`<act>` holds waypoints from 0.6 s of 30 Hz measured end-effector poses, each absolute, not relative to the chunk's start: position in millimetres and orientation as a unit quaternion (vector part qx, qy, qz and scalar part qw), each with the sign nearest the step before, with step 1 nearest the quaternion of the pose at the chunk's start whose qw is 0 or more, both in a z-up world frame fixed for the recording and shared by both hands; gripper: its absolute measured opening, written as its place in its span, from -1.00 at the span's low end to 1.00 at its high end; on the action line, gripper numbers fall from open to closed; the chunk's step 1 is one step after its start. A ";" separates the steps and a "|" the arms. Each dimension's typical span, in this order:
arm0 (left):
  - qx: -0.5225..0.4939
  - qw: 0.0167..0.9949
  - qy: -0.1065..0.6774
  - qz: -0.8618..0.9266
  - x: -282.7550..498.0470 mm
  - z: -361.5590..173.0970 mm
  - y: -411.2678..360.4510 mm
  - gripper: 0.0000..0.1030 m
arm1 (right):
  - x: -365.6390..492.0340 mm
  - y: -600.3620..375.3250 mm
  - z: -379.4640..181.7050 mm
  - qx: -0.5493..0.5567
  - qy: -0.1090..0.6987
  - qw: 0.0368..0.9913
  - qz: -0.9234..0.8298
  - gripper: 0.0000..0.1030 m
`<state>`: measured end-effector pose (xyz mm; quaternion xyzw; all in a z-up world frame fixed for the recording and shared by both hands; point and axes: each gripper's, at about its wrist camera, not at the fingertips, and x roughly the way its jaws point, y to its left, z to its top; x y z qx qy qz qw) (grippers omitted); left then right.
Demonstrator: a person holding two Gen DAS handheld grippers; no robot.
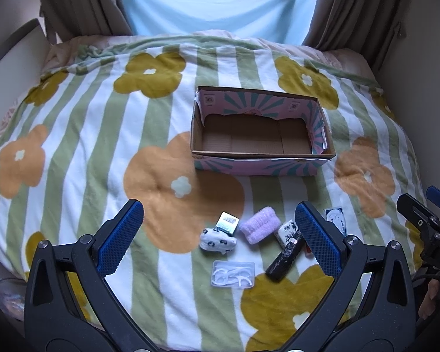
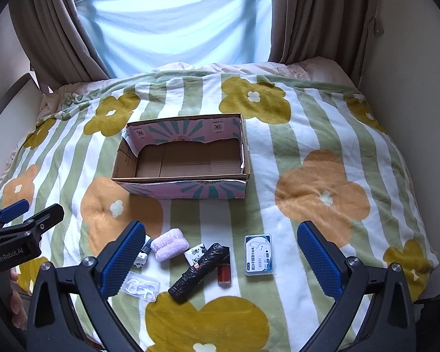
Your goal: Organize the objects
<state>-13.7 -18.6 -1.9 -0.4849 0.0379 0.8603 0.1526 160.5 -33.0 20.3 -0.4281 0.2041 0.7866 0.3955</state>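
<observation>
Left wrist view: the left gripper [image 1: 220, 242] hangs wide open and holds nothing, low in the frame over a striped flower blanket [image 1: 88, 135]. Between its fingers lie a rolled white sock [image 1: 218, 240], a lilac towel roll [image 1: 259, 225], a clear floss-pick case [image 1: 233, 273] and a black bag roll [image 1: 284, 259]. The cardboard box [image 1: 258, 164] sits above centre with nothing inside. In the right wrist view the right gripper [image 2: 221, 259], spread wide and also holding nothing, frames a blue-labelled floss box [image 2: 258, 254] at lower centre, right of a red item [image 2: 224, 275].
</observation>
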 end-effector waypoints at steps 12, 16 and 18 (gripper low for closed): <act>-0.535 0.185 0.074 0.821 -24.9 -64.5 -24.4 0.99 | 179.8 -45.1 -25.9 -0.414 0.258 0.435 0.757 0.98; -0.557 0.199 0.095 0.801 -29.0 -98.5 -19.0 0.99 | 180.6 -47.9 -53.8 -0.414 0.287 0.439 0.744 0.91; -0.566 0.207 0.108 0.791 -30.8 -116.9 -15.5 0.99 | 180.4 -48.2 -69.7 -0.412 0.306 0.439 0.737 0.85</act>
